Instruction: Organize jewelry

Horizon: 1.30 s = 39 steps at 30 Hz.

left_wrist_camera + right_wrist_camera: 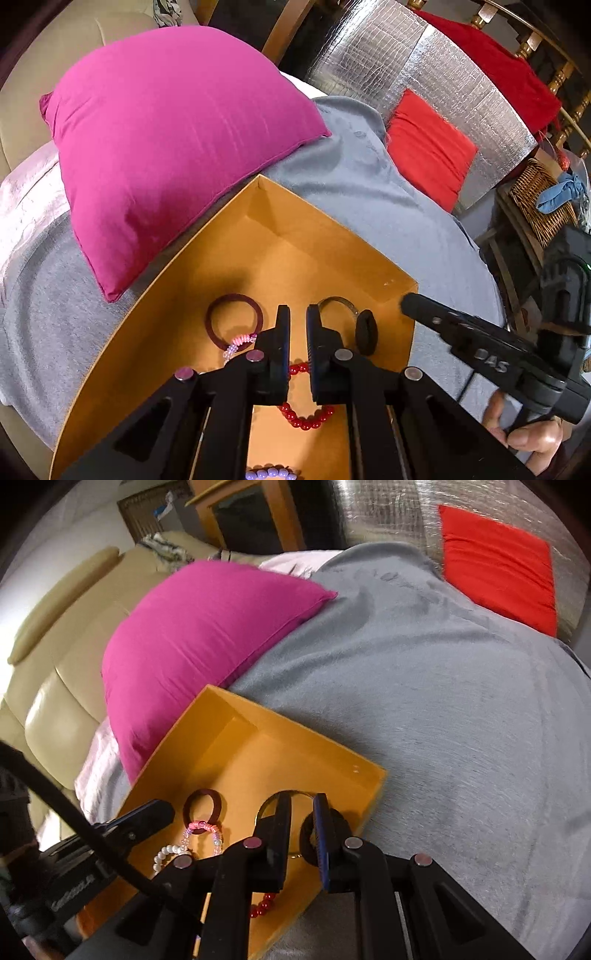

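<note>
Both my claws over the orange tray on a grey blanket.

My left claw hangs narrowly parted, gripping nothing, above a red bead bracelet; a maroon ring lies just left, a silver bangle just right. My right claw seems slightly parted over a black ring, though the blur leaves contact unclear. Beyond lie a magenta pillow, then a red cushion against silver foil sheeting.

The left gripper hangs over an orange tray with a narrow gap between its fingers. In the tray lie a maroon bangle, a red bead bracelet, a silver bangle and a black ring. The right gripper reaches in from the right.
</note>
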{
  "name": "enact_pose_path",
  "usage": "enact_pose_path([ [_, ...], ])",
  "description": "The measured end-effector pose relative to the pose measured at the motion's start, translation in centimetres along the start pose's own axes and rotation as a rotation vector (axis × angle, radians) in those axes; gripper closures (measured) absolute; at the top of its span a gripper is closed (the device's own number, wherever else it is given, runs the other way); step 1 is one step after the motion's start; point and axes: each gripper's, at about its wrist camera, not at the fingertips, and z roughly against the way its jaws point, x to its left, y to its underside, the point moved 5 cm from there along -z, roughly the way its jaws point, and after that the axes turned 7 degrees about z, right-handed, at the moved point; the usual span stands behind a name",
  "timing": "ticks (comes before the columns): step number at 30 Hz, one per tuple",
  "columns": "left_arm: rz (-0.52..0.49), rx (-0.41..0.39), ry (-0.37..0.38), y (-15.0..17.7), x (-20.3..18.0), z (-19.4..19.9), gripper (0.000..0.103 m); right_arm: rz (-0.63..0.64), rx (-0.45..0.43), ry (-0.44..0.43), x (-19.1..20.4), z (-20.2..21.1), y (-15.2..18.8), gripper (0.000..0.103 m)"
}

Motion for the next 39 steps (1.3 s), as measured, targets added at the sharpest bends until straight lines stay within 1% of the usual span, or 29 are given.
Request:
enact_pose_path([
  [1,-0.003,-0.003,0.001,0.0,0.0,0.2,0.091,-0.008,-0.015,-0.003,-0.2,0.7,0.2,0.089],
  [2,-0.006,-0.01,0.003,0.0,-0.2,0.5,0.083,-0.015,-0.031,-0.007,-0.5,1.4,0.5,0.089],
  [3,-0.008,-0.02,0.006,0.0,-0.2,0.8,0.073,-0.021,-0.044,-0.01,-0.6,2.1,0.8,0.089],
  [4,-0.01,-0.033,0.006,0.1,-0.3,1.2,0.068,-0.027,-0.058,-0.016,-0.7,2.8,1.1,0.089],
  [5,-0.017,-0.064,0.001,0.1,-0.5,2.0,0.061,-0.04,-0.084,-0.028,-0.9,4.1,1.7,0.089],
  [7,-0.043,-0.13,-0.026,0.2,-0.8,3.6,0.054,-0.054,-0.119,-0.044,-0.9,5.9,2.6,0.087],
  [9,-0.084,-0.209,-0.08,0.6,-1.1,5.3,0.042,-0.063,-0.155,-0.055,-0.8,8.4,4.1,0.077],
  [11,-0.13,-0.286,-0.143,1.4,-1.5,7.0,0.035,-0.067,-0.171,-0.063,-0.6,10.0,5.4,0.054],
  [12,-0.149,-0.313,-0.172,1.9,-1.6,7.7,0.032,-0.063,-0.186,-0.063,-0.5,11.2,6.4,0.052],
  [13,-0.178,-0.345,-0.21,2.5,-1.9,8.6,0.031,-0.054,-0.199,-0.056,-0.5,12.1,7.1,0.051],
  [16,-0.244,-0.404,-0.289,4.4,-2.6,11.4,0.029,0.004,-0.204,-0.029,0.2,14.4,9.2,0.051],
  [17,-0.254,-0.421,-0.298,5.0,-2.8,12.2,0.027,0.022,-0.207,-0.022,0.4,15.1,9.8,0.051],
  [18,-0.267,-0.447,-0.312,5.9,-3.1,13.5,0.023,0.039,-0.211,-0.016,0.6,15.8,10.4,0.051],
  [19,-0.279,-0.473,-0.337,6.7,-3.3,14.8,0.021,0.058,-0.214,-0.008,0.9,16.5,11.0,0.051],
  [21,-0.309,-0.512,-0.357,7.9,-4.1,17.1,0.021,0.099,-0.226,0.013,1.6,17.9,12.1,0.051],
  [22,-0.319,-0.518,-0.357,8.4,-4.4,18.1,0.021,0.118,-0.237,0.019,2.0,18.7,12.5,0.051],
  [25,-0.298,-0.531,-0.376,8.9,-4.4,21.0,0.02,0.147,-0.255,0.008,3.2,20.3,13.5,0.051],
  [27,-0.289,-0.561,-0.403,9.3,-4.5,23.3,0.02,0.172,-0.278,0.001,4.6,21.8,14.2,0.051],
  [29,-0.28,-0.585,-0.453,9.8,-4.8,25.4,0.02,0.198,-0.296,-0.008,6.0,23.0,14.9,0.051],
  [32,-0.264,-0.617,-0.479,10.4,-4.8,28.1,0.02,0.226,-0.321,-0.023,7.7,24.5,15.6,0.051],
  [34,-0.256,-0.631,-0.499,10.8,-4.9,29.6,0.018,0.249,-0.335,-0.033,8.9,25.9,16.1,0.051],
  [37,-0.253,-0.654,-0.509,11.5,-5.4,31.5,0.016,0.264,-0.353,-0.043,10.3,27.5,16.9,0.05],
  [39,-0.254,-0.677,-0.524,12.2,-5.8,33.0,0.009,0.28,-0.364,-0.047,11.2,28.8,17.4,0.049],
])
